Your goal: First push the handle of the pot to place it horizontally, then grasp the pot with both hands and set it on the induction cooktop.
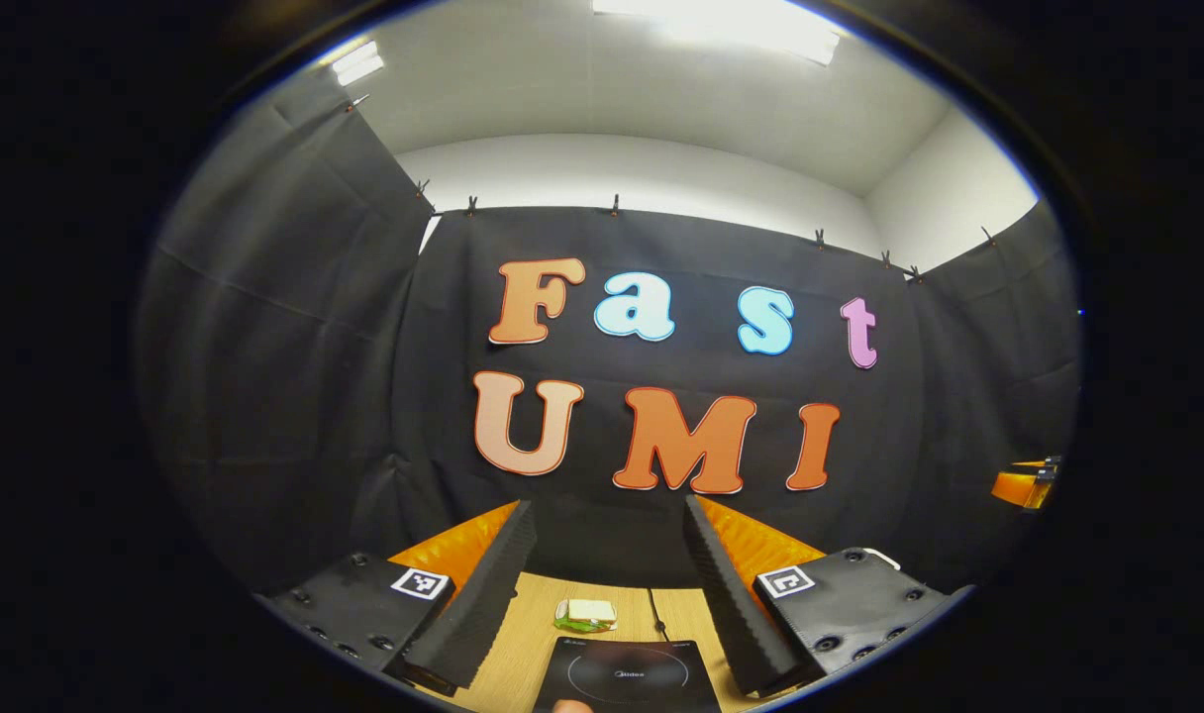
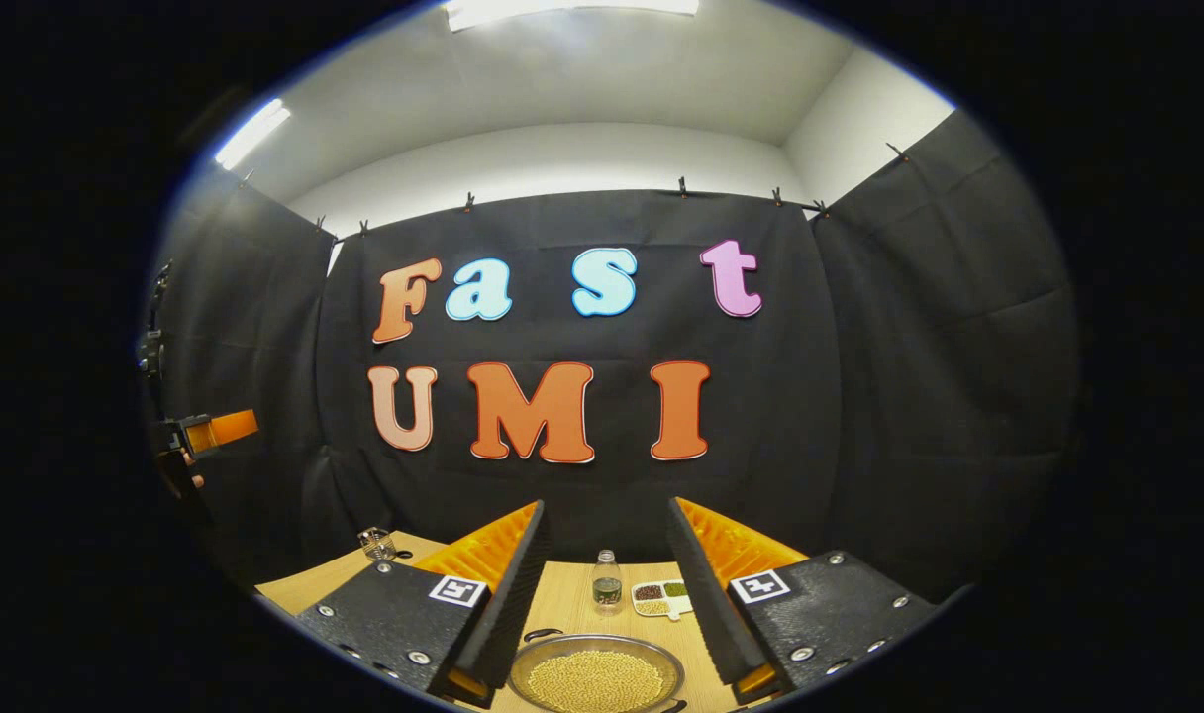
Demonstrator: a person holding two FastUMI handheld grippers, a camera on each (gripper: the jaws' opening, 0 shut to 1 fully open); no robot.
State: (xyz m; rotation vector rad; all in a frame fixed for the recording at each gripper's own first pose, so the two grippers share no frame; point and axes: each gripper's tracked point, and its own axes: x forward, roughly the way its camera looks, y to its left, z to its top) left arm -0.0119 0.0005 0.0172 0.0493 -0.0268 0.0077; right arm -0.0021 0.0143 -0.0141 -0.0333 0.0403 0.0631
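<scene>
**Both grippers held wide above the table**

Left gripper has its two fingers spread wide, nothing between them. Below it on the wooden table lies one black induction cooktop with a ring and a small brand mark too blurred to read; behind it sits one green and white packet.

Right gripper is likewise wide and empty. Under it stands the pot, full of yellow beans. Farther back are one small bottle, one divided dish and one glass. Each finger mount carries one square black-and-white marker.
</scene>
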